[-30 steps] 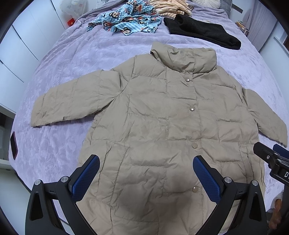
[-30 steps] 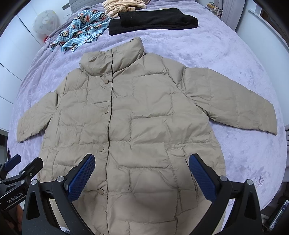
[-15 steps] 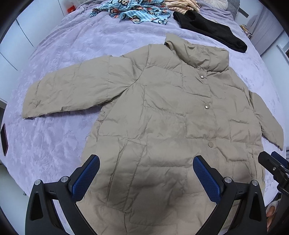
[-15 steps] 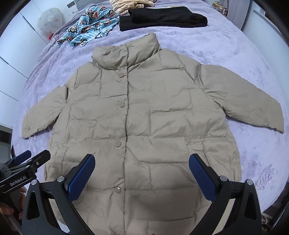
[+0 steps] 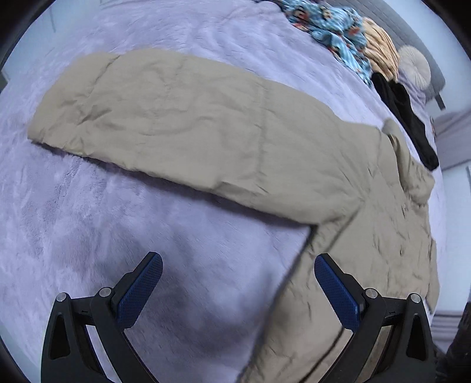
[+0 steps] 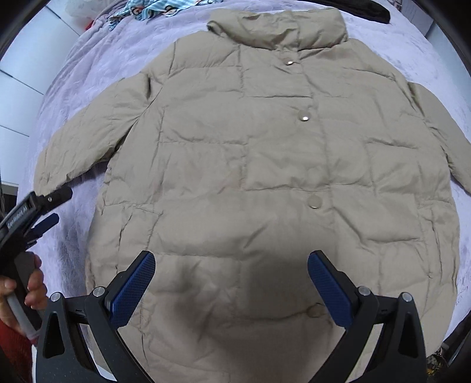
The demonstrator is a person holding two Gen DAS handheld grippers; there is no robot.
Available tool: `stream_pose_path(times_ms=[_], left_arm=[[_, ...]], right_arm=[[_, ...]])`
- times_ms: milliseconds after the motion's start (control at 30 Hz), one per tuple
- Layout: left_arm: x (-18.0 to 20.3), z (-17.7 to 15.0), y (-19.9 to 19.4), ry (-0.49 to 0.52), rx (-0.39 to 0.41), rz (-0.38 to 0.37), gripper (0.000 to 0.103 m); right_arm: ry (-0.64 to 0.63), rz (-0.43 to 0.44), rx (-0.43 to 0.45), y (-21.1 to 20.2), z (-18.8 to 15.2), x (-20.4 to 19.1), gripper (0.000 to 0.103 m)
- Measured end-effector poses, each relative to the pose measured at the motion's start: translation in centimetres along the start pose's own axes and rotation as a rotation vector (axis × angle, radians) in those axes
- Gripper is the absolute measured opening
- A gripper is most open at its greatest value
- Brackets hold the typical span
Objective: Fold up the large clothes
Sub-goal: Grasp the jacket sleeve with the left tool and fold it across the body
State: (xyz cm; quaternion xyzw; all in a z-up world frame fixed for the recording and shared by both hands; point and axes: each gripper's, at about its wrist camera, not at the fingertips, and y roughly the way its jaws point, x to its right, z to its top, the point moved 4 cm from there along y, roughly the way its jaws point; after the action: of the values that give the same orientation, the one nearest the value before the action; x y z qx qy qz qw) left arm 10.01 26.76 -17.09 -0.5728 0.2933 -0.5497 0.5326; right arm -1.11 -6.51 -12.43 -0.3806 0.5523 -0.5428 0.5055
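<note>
A beige quilted puffer jacket lies flat, front up and buttoned, on a lilac bedspread. In the left wrist view its left sleeve stretches across the frame. My left gripper is open and empty, low over the bedspread just below that sleeve, beside the jacket's side edge. It also shows at the left of the right wrist view, near the sleeve cuff. My right gripper is open and empty above the jacket's lower front, near the bottom buttons.
At the far end of the bed lie a blue patterned garment, a striped tan garment, a black garment and a round cushion. White cabinet fronts stand left of the bed.
My left gripper has swung left and down toward the left sleeve, leaving the jacket body. My right gripper has moved closer over the jacket's front. Both stay open.
</note>
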Motion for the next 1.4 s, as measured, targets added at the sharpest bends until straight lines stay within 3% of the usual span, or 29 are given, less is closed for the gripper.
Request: stream_pose_path(times_ms=[200,300,500,533,600,633,667,700,767,833,867,900,1000,1200,1400], left_arm=[[-6.6,4.3,3.3,-0.252,0.055,-0.195,0.103],[-7.2,6.7,3.8,-0.270,0.105,-0.229,0.103],[-8.4,12.2,3.9,-0.260,0.198,-0.214,0.103],[-8.6,12.9,3.9,-0.262,0.214,-0.199,0.098],[-8.9,14.1,4.1,-0.260,0.222,-0.161,0.064],[-9.1,14.6,4.2,-0.246,0.217,-0.165,0.030],[-9.2,14.9,4.2,-0.240,0.205,-0.225,0.012],[-9.6,14.8,3.7,-0.253,0.202,-0.262,0.012],[-9.7,15.0,1.9,-0.222,0.238,-0.242,0.012],[-8.9,15.1,-0.4,-0.147,0.286,-0.212,0.012],[-8.2,15.3,-1.6,-0.106,0.309,-0.204,0.012],[-7.4,15.4,-3.0,-0.062,0.333,-0.197,0.012],[-4.8,15.5,-6.1,0.050,0.388,-0.206,0.012],[2.0,14.4,-9.8,0.241,0.449,-0.255,0.012],[11.9,11.7,-10.8,0.396,0.464,-0.299,0.012]], right_arm=[[-0.069,0.027,0.024,2.2,1.8,-4.2,0.103],[-0.088,0.050,0.058,2.6,2.7,-5.7,0.103],[-0.085,0.071,0.100,3.5,4.8,-7.5,0.103],[-0.083,0.077,0.109,3.6,5.1,-7.7,0.103],[-0.077,0.095,0.124,3.7,5.8,-8.2,0.103],[-0.073,0.104,0.131,3.7,6.2,-8.5,0.103],[-0.069,0.115,0.141,3.8,6.8,-8.9,0.103],[-0.065,0.121,0.152,4.0,7.4,-9.6,0.103],[-0.050,0.131,0.172,4.1,8.7,-10.1,0.102],[-0.025,0.165,0.209,4.1,10.1,-10.7,0.084],[-0.015,0.184,0.207,4.4,10.7,-11.1,0.050],[0.000,0.218,0.191,5.0,11.4,-11.5,0.025],[0.033,0.302,0.177,6.8,12.9,-12.7,0.019],[0.033,0.307,0.131,10.9,13.3,-14.4,0.018],[-0.007,0.347,0.085,11.6,13.5,-14.2,0.018]])
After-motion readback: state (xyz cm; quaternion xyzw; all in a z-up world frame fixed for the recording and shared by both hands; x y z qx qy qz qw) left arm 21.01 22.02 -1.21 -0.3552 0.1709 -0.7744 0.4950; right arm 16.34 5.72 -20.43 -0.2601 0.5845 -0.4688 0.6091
